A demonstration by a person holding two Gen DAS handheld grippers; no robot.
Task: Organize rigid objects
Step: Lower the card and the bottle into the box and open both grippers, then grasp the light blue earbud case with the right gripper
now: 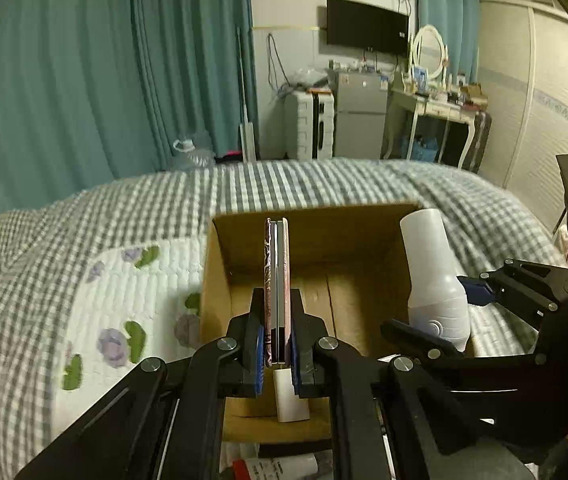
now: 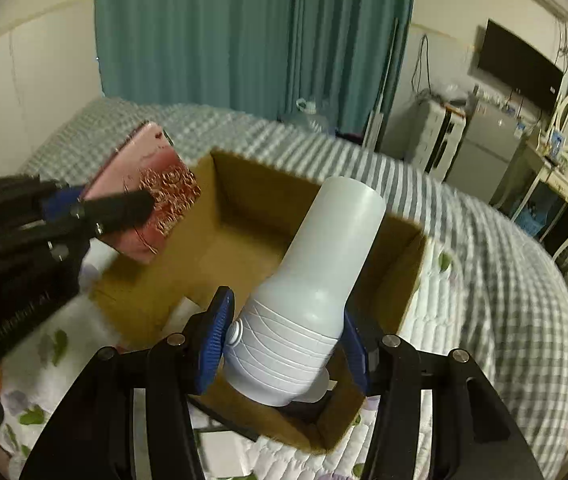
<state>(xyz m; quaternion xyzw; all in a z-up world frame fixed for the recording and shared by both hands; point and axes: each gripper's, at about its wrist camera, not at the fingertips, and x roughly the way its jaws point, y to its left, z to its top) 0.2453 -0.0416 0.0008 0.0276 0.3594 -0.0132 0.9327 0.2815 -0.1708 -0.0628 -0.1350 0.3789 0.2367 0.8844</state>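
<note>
Two objects hang above the open brown cardboard box (image 1: 316, 240) that sits on the grey-and-white checked quilt (image 1: 95, 216) of the bed. The left gripper (image 1: 277, 344) is clamped on the lower end of a flat pink case with a gold-flecked face (image 1: 276, 280), carried edge-on and upright over the box's left half. The right gripper (image 2: 284, 344) is closed around the ribbed base of a white plastic hair-dryer-shaped body (image 2: 316, 280), whose wide nozzle points forward over the box's middle. Both items look about to be lowered in. The likeliest trouble is the two grippers crowding each other: they sit close over one opening, and lowering both together could knock case against dryer or snag a finger on the cardboard rim. The case is held only at one end, so a bump on the box wall could pivot it loose. The dryer's smooth tapered body could slide forward out of the pads if tipped further down. A small white block (image 1: 290, 398) already lies on the box floor near the front wall, but the far half appears free. Rims stand on all four sides, and the soft bedding under the box may let it shift if pushed.
</note>
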